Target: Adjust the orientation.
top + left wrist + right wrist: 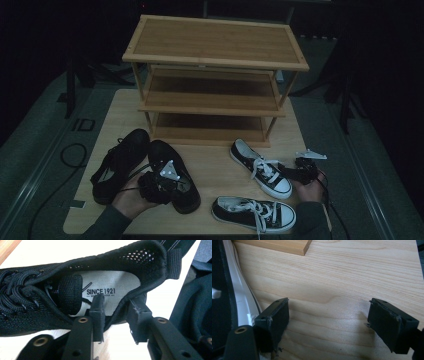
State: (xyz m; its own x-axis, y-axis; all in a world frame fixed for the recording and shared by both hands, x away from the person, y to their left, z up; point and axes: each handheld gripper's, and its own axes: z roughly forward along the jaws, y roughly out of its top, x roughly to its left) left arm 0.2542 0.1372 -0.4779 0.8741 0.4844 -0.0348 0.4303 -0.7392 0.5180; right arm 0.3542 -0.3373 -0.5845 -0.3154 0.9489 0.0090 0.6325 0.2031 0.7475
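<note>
With our left gripper (116, 315) half open astride the black mesh sneaker's (75, 290) collar at lower left, unpinched, we judge closing comes next.

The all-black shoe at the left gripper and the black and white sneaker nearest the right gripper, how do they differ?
The all-black shoe is dark throughout, laces included; the black and white sneaker has white laces, toe cap and sole edge. The left gripper straddles the black shoe's collar, while the right gripper stands open beside the sneaker over bare table. Both rest upright.
</note>
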